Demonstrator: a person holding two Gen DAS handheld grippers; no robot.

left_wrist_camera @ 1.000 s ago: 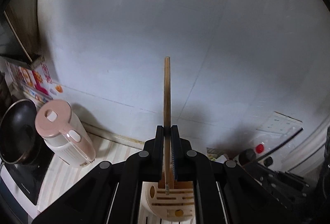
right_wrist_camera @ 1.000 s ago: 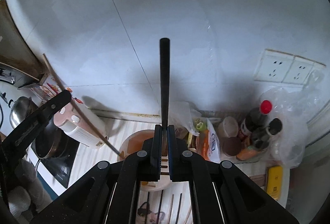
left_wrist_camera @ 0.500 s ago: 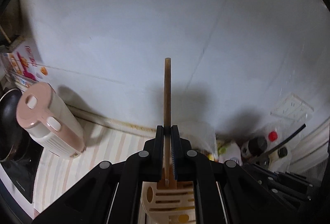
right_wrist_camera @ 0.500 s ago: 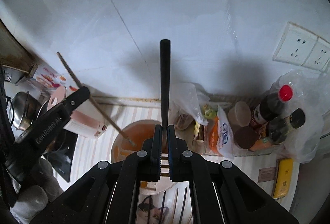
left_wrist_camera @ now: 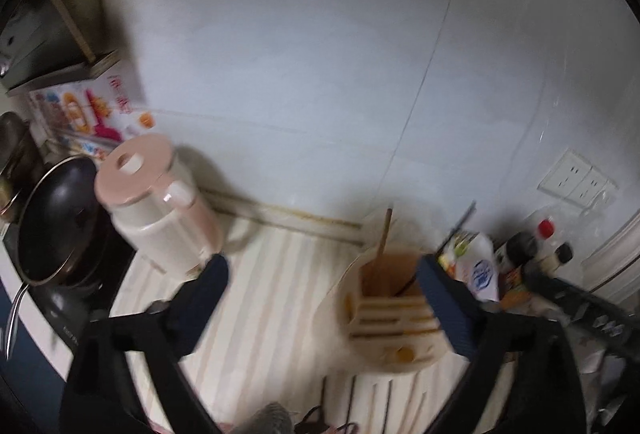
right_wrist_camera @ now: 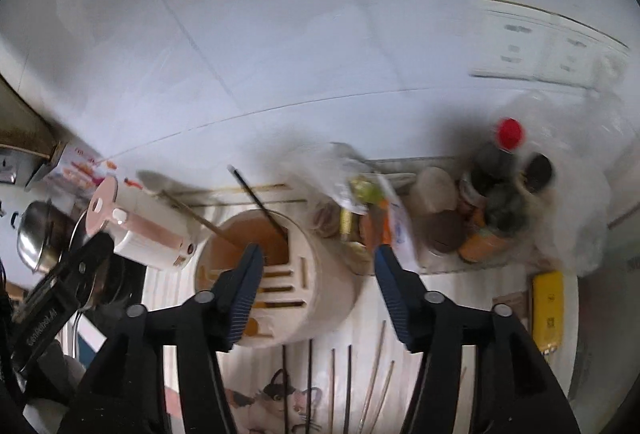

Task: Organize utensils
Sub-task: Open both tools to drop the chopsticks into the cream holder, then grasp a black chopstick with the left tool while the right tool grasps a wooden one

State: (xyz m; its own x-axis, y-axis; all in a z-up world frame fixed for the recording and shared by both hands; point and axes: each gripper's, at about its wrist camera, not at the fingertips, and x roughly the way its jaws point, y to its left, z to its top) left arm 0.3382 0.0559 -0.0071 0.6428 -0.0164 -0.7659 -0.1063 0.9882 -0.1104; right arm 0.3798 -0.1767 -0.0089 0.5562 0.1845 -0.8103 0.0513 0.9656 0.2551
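We are above the table point(left_wrist_camera: 256, 298) and both of our jaws are swinging apart. The left hand-held gripper point(left_wrist_camera: 320, 270) is opening wide with nothing between its pads, the striped table cover showing in the gap. The right hand-held gripper point(right_wrist_camera: 316, 254) is opening too, and nothing is pressed between its pads either.

The beige utensil holder point(right_wrist_camera: 320, 286) stands upright right under the right hand-held gripper, near the middle of the table. Two chopsticks stand in its round compartment: a wooden chopstick point(right_wrist_camera: 196, 216) leaning left towards the wall, and a black chopstick point(right_wrist_camera: 258, 200) leaning up and left beside it. From the left view we see the same pair, the wooden chopstick point(left_wrist_camera: 385, 232) rising from the holder point(left_wrist_camera: 396, 318) and the black one point(left_wrist_camera: 460, 222) tilted to the right, both blurred.

Near us, in front of the holder, more loose chopsticks point(right_wrist_camera: 350, 382) lie side by side on the table, some dark and some pale.

To the left a pink-lidded electric kettle point(left_wrist_camera: 156, 202) stands near the wall, with a black pan point(left_wrist_camera: 56, 222) further left. To the right of the holder sit food packets point(right_wrist_camera: 372, 210) and sauce bottles point(right_wrist_camera: 500, 174), one with a red cap, and a yellow pack point(right_wrist_camera: 547, 306) lies at the near right.
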